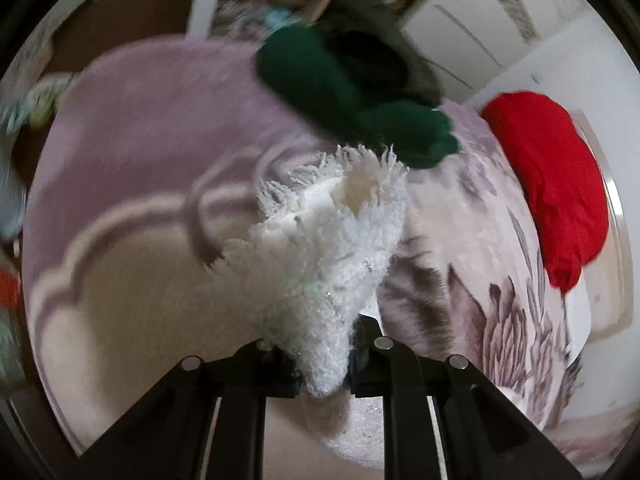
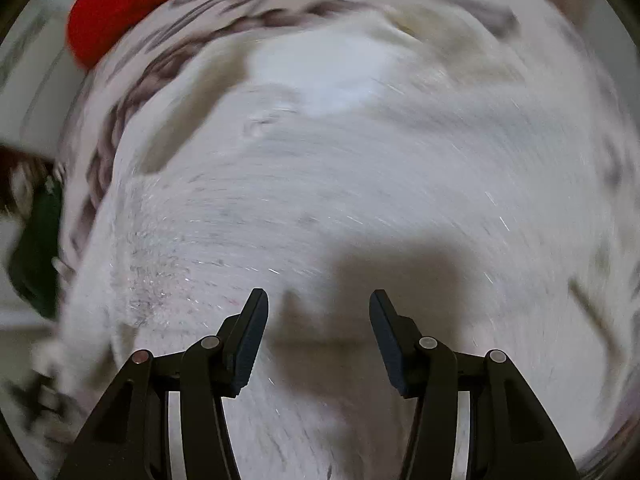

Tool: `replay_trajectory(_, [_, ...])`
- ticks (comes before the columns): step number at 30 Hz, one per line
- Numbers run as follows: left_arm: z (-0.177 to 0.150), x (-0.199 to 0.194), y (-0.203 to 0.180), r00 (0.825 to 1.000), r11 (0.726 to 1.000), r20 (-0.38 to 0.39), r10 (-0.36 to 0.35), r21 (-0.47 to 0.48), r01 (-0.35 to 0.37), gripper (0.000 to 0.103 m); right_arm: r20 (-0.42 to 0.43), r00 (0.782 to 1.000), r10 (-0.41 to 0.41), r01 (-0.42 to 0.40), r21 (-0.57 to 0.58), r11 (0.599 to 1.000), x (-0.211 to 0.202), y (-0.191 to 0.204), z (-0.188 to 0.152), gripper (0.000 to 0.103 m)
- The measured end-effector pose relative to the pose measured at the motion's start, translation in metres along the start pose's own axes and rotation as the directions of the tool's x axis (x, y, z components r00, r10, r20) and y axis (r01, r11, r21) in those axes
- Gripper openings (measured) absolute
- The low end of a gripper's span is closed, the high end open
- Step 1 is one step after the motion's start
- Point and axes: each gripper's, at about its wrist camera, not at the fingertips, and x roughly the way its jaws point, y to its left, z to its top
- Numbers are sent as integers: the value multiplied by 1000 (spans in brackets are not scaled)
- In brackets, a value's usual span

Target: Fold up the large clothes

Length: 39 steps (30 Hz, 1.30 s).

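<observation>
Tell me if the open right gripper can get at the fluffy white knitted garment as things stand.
Probably yes. The right gripper is open and points at the fluffy white knitted garment with nothing between them, though blur hides how near it is. The left gripper already pinches another part.

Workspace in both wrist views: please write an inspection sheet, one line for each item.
Surface: pale floral blanket, lilac with grey flower print, under everything.
Job's things: white fluffy garment, fringed edge up, pinched at one end; its body spreads below the right gripper in the blurred right wrist view.
Clutter: dark green garment and red garment lie on the blanket, apart from each other.
Grippers: left gripper shut on the white fluffy garment; right gripper open, holding nothing.
Cables: nothing seen.
Surroundings: white furniture behind; the rest is too blurred.
</observation>
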Motion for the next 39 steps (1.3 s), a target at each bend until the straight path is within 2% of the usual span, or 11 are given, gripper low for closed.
replay_trajectory(5, [1, -14, -24, 999, 994, 48, 16, 106, -21, 13, 8, 998, 62, -60, -189, 980, 22, 84, 6, 55])
replay_trajectory(8, [-5, -23, -39, 996, 984, 77, 45, 170, -58, 13, -113, 992, -49, 12, -305, 952, 70, 120, 2, 55])
replay_trajectory(11, [-18, -44, -58, 988, 963, 139, 66, 252, -99, 12, -75, 994, -83, 55, -324, 944, 64, 125, 5, 55])
replay_trajectory(16, [-52, -86, -126, 964, 889, 260, 57, 426, -167, 12, 10, 975, -220, 213, -295, 931, 29, 80, 0, 77])
replay_trajectory(22, [-152, -123, -244, 967, 735, 241, -87, 670, -101, 12, -17, 969, -247, 239, -208, 949, 3, -12, 0, 77])
replay_trajectory(25, [-228, -121, -301, 982, 635, 108, -155, 772, 16, 12, -47, 978, -201, 194, -123, 973, -16, -75, 0, 78])
replay_trajectory(28, [-317, -111, -350, 980, 526, -56, -190, 837, 150, 12, -58, 983, -177, 176, -25, 984, -37, -142, -5, 78])
replay_trajectory(32, [-437, -88, -391, 963, 355, -215, -161, 898, 259, 12, -86, 987, -137, 148, 137, 979, -63, -244, -20, 78])
replay_trajectory(34, [-478, -75, -400, 962, 292, -243, -122, 918, 268, 12, -92, 988, -121, 137, 195, 971, -70, -281, -32, 78])
replay_trajectory(38, [-524, -48, -406, 960, 230, -279, -8, 934, 273, 16, -114, 991, -65, 94, 267, 959, -71, -341, -40, 78])
replay_trajectory(39, [-530, -46, -403, 959, 228, -284, 11, 934, 274, 25, -113, 992, -49, 79, 280, 957, -72, -353, -43, 78])
